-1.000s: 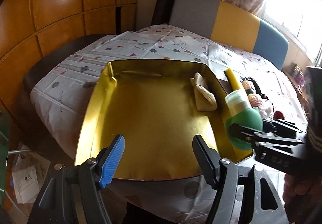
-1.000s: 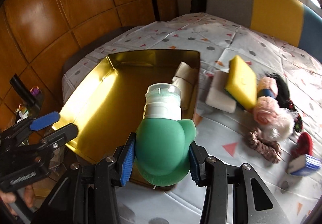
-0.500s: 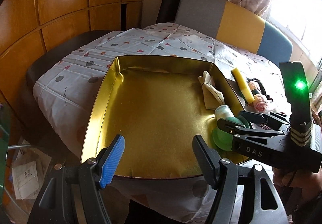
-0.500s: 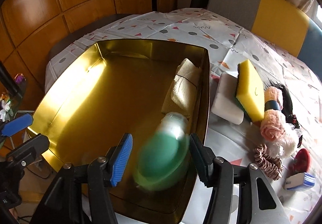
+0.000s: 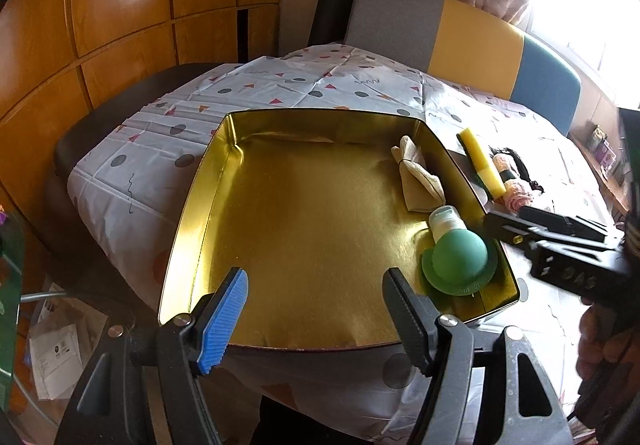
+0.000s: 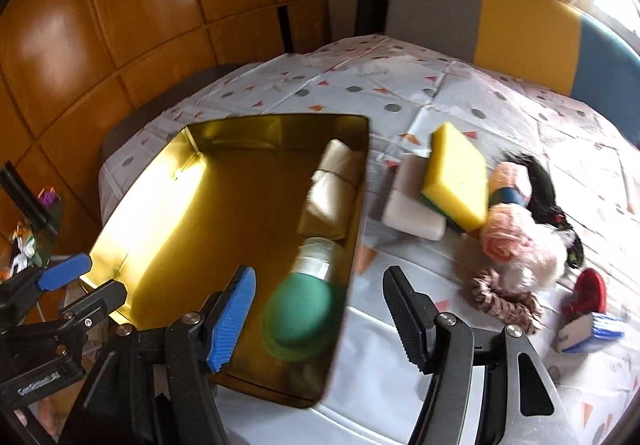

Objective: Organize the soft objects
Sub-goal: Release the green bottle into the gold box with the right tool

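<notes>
A gold tray [image 5: 192, 205] [image 6: 132, 245] sits on the dotted tablecloth. A green squeeze bottle [image 5: 458, 257] [image 6: 298, 315] with a clear cap lies in the tray's near right corner. A folded beige cloth [image 5: 418, 179] [image 6: 332, 193] lies beyond it along the right wall. My left gripper [image 5: 314, 319] is open and empty over the tray's near edge. My right gripper [image 6: 318, 319] is open and empty above the tray's right edge, just behind the bottle; in the left wrist view it [image 5: 552, 229] is right of the tray.
Right of the tray lie a yellow sponge [image 6: 456, 175] on a white block [image 6: 412, 205], a pink rolled towel [image 6: 506, 241], a black hair item [image 6: 548, 189], a brown scrunchie [image 6: 504, 301], a red item [image 6: 590, 291] and a blue-white item [image 6: 592, 331]. Wood panels stand left; a chair back [image 5: 460, 33] stands beyond.
My right gripper carried the green bottle over the tray, opened and let it go. The bottle now lies in the tray, and the right gripper has pulled back to the right.
</notes>
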Tool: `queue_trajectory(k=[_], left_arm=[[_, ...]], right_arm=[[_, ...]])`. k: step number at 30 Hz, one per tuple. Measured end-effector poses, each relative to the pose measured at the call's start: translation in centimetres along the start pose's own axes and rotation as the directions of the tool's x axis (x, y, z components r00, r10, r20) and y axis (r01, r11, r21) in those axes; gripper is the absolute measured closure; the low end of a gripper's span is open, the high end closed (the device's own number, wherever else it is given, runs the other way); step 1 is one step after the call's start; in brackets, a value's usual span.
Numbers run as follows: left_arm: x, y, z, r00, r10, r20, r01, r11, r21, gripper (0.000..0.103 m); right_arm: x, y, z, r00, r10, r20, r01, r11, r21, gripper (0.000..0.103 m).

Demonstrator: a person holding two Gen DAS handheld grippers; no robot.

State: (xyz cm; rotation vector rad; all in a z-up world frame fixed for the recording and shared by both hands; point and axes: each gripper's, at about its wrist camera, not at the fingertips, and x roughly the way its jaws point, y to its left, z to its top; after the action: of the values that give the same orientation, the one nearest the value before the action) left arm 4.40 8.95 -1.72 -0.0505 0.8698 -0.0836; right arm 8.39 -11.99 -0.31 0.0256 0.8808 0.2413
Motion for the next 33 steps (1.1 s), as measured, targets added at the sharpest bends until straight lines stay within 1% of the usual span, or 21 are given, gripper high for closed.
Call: queue_trajectory(k=[6,12,18,21,25,27,30,33], left_arm=[[0.1,-0.7,0.0,1.000,-0.005,-0.006,0.006,1.000,0.021,0.032],[0.0,-2.1,0.5,0.999,-0.041,-0.014,0.041,0.998,0.056,0.032],[-0.3,-4.9,1.6,0.997,-0.072,-0.005,0.072,0.989,0.126,0.032],[-0.6,-7.1,2.8,0.996,-0.093,0.013,0.089,0.980,0.180,0.032],[-0.4,-10.3,4.9,0.992,-0.129,0.018,0.121,0.966,0.229,0.032],[0.2,-12.3,6.2,0.987,-0.161,-0.006,0.157,0.955,0.251,0.032],[1.8,-14.5,8.3,0.973,-0.225,-0.058,0.232,0.944,0.233,0.032],[3.4,-16.7,10.0,0.973,-0.224,-0.064,0.233,0.940,0.249,0.032]], right_arm=[[-2.1,-3.5,-0.9,0.998,-0.049,0.033,0.047,0.997,0.068,0.032],[-3.5,-8.0,-2.5,0.994,-0.110,0.023,0.106,0.985,0.136,0.032],[-4.7,-12.3,-3.9,0.985,-0.174,0.014,0.168,0.968,0.185,0.030],[-5.5,-14.4,-4.6,0.978,-0.208,0.022,0.199,0.959,0.200,0.027],[-6.5,-17.4,-5.5,0.969,-0.244,0.043,0.226,0.942,0.250,0.026],[-7.0,-19.0,-5.9,0.966,-0.250,0.063,0.219,0.927,0.305,0.025],[-7.4,-20.6,-6.5,0.965,-0.251,0.076,0.205,0.902,0.380,0.024],[-7.8,-21.7,-6.7,0.964,-0.254,0.077,0.200,0.886,0.418,0.024]])
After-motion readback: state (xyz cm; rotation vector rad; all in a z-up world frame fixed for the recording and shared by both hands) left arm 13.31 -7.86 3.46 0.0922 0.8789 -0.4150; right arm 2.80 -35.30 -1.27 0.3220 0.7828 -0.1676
